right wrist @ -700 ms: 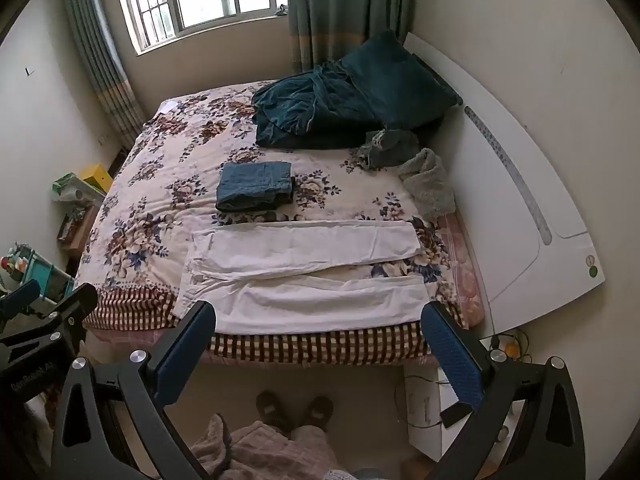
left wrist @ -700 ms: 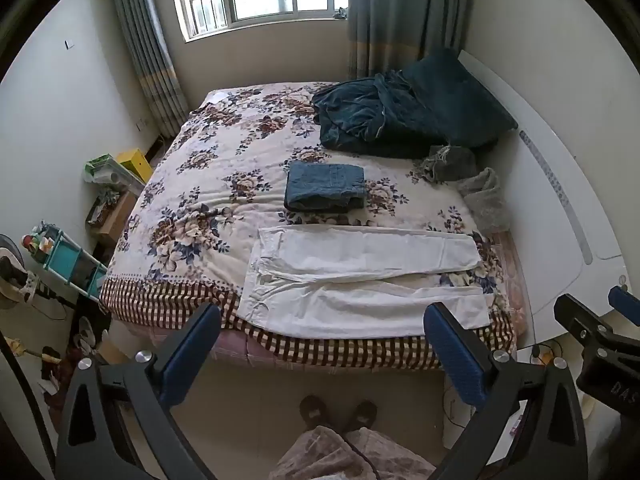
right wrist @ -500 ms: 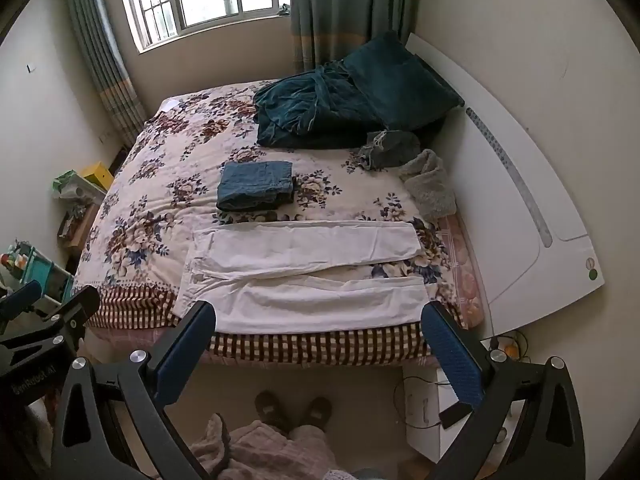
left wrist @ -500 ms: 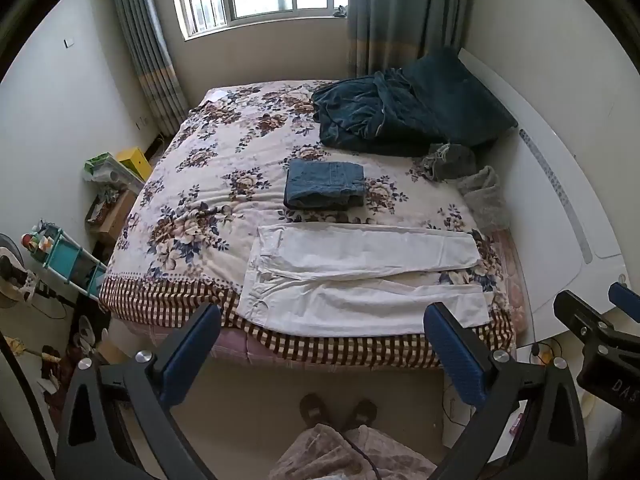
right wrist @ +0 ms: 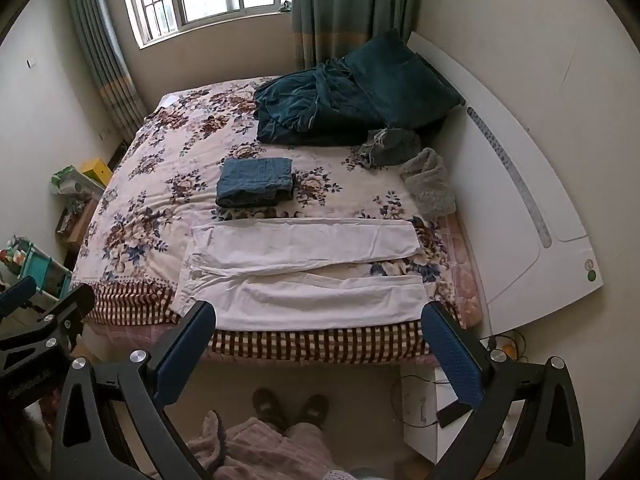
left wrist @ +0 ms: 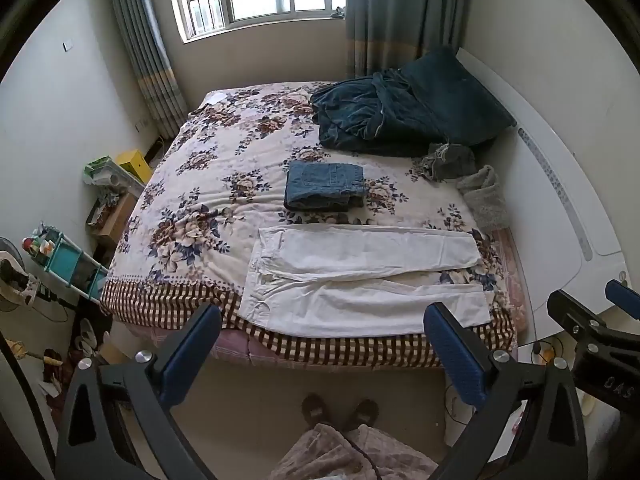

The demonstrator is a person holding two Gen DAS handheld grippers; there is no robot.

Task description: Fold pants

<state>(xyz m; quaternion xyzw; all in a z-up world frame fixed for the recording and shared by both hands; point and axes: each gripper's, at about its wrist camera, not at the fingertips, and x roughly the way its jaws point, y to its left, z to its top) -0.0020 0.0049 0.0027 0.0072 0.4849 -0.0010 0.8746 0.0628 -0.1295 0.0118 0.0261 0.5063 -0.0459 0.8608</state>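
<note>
Left gripper [left wrist: 322,350]: jaws spread wide, nothing between them, held in the air at the bottom of the frame, short of the bed's near edge. Right gripper [right wrist: 318,346]: same condition, jaws wide apart and empty, also in front of the near edge. In each view the other tool shows at the frame's outer side.

The pants [left wrist: 364,278], white, lie flat on the bed [left wrist: 192,184] just beyond both tools, in the lower centre of each frame. Their long axis runs left to right, parallel to the near edge. The waistband is at the left and the leg ends at the right. The two legs lie side by side with a narrow gap that widens toward the right; the near leg runs along the checked border of the cover, close to the edge. Neither tool touches the fabric.

Beyond the pants, toward frame centre, sits a folded pair of jeans [left wrist: 324,186], apart from the far leg. A heap of dark teal bedding [left wrist: 400,114] fills the upper right of the bed, with grey cloth [left wrist: 468,176] below it by the white headboard [left wrist: 560,184]. Left of the pants the floral cover is bare. The floor between tools and bed holds only the person's feet [left wrist: 340,412].
</note>
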